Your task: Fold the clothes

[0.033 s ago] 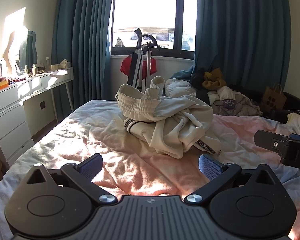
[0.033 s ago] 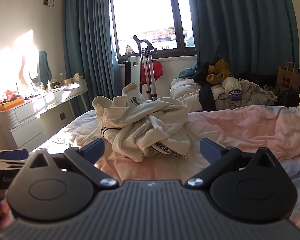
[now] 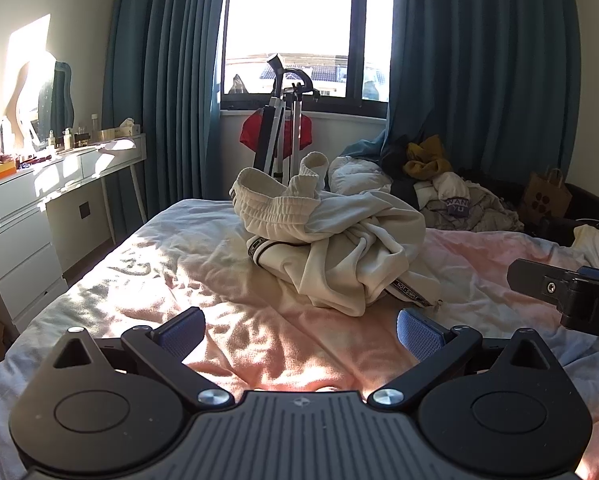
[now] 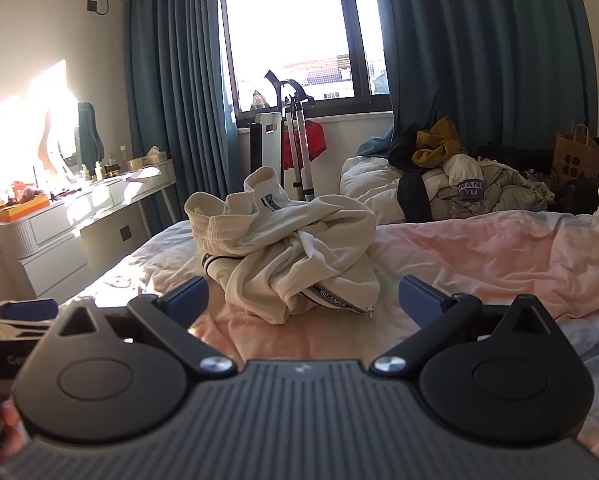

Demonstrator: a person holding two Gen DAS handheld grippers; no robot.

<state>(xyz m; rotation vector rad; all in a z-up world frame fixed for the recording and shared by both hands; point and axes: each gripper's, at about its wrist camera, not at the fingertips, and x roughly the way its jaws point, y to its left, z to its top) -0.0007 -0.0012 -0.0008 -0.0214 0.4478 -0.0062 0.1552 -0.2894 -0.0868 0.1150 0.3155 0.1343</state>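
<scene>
A crumpled cream garment (image 3: 339,248) with a ribbed elastic waistband and black-trimmed tape lies bunched in a heap on the bed (image 3: 159,272), whose sheet is pink and white. My left gripper (image 3: 299,332) hovers open just short of the heap, its blue pads wide apart and nothing between them. In the right wrist view the same garment (image 4: 295,248) sits straight ahead. My right gripper (image 4: 303,298) is open and empty, its pads flanking the heap's near edge without touching. The right gripper's side (image 3: 571,296) shows at the left view's right edge.
A pile of mixed clothes (image 4: 459,176) lies at the bed's far side under the teal curtains. A white dresser (image 3: 39,208) with bottles stands along the left wall. A folded metal stand (image 3: 283,132) leans below the window. A paper bag (image 4: 577,156) sits far right.
</scene>
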